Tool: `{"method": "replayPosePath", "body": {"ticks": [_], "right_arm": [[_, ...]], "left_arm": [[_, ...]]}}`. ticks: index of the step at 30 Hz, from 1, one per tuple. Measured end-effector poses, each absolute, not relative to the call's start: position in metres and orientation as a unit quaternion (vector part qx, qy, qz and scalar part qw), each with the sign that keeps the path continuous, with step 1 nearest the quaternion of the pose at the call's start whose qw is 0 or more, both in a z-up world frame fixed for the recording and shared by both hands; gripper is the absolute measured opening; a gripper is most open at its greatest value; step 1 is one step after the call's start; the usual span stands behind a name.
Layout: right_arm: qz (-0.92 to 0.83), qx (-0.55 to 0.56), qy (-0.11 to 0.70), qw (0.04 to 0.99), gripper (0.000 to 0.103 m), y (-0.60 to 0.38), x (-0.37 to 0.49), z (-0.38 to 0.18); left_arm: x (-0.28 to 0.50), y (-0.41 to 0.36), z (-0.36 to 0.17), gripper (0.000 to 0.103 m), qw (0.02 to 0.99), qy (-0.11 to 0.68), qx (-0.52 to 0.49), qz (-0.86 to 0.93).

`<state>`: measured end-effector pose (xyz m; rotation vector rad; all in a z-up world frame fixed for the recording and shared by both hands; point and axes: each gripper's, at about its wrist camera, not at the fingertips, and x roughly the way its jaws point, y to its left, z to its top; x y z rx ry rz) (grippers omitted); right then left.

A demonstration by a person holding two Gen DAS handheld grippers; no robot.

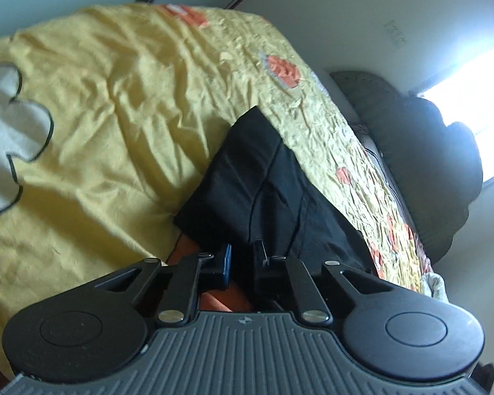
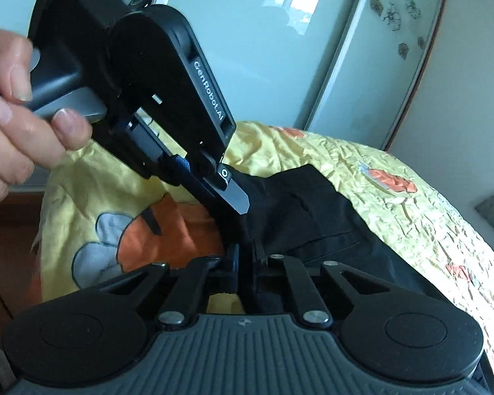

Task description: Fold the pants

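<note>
The right gripper is clenched on the near edge of the black pants, cloth pinched between its narrowed jaws. The left gripper likewise grips the pants at the same near end, its jaws drawn close on dark fabric.

The pants lie along the bed's right edge, on the yellow bedspread, stretching toward its far side. They look already doubled leg on leg (my reading); the crosswise folds seem left to do.

Only the right wrist view shows the left gripper from outside and the hand holding it. Only the left view shows the window.
</note>
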<state>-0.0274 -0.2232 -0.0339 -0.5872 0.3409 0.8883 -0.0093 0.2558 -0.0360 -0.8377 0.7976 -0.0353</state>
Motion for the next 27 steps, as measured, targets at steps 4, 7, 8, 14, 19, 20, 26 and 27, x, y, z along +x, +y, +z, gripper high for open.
{"method": "replayPosePath", "body": {"ticks": [4,7,8,14,19,20,26,27], "right_arm": [[0.405,-0.291,0.163,0.851,0.030,-0.223,-0.033,-0.033],[0.393,-0.320,0.138,0.851,0.059,-0.225,-0.049,-0.032],[0.390,-0.332,0.133,0.849,0.059,-0.225,-0.053,-0.034],[0.333,-0.362,0.135,0.860,0.058,-0.219,-0.048,-0.047],[0.295,-0.464,0.066,0.833,0.057,-0.198,-0.059,-0.065],[0.292,-0.475,0.045,0.829,0.053,-0.194,-0.062,-0.068],[0.322,-0.398,0.062,0.857,0.022,-0.200,-0.045,-0.054],[0.334,-0.345,0.083,0.873,0.022,-0.208,-0.037,-0.041]], "left_arm": [[-0.011,0.254,-0.032,0.046,0.842,0.373,-0.390,-0.017],[-0.014,0.253,-0.026,0.061,0.847,0.367,-0.384,-0.010],[-0.014,0.253,-0.025,0.061,0.848,0.366,-0.383,-0.011],[-0.008,0.255,-0.037,0.063,0.825,0.378,-0.418,-0.027],[0.000,0.255,-0.052,0.073,0.792,0.370,-0.482,-0.057],[0.000,0.255,-0.054,0.074,0.790,0.364,-0.490,-0.057],[0.010,0.253,-0.057,0.077,0.784,0.339,-0.515,-0.068],[0.014,0.251,-0.057,0.077,0.784,0.339,-0.516,-0.068]]}}
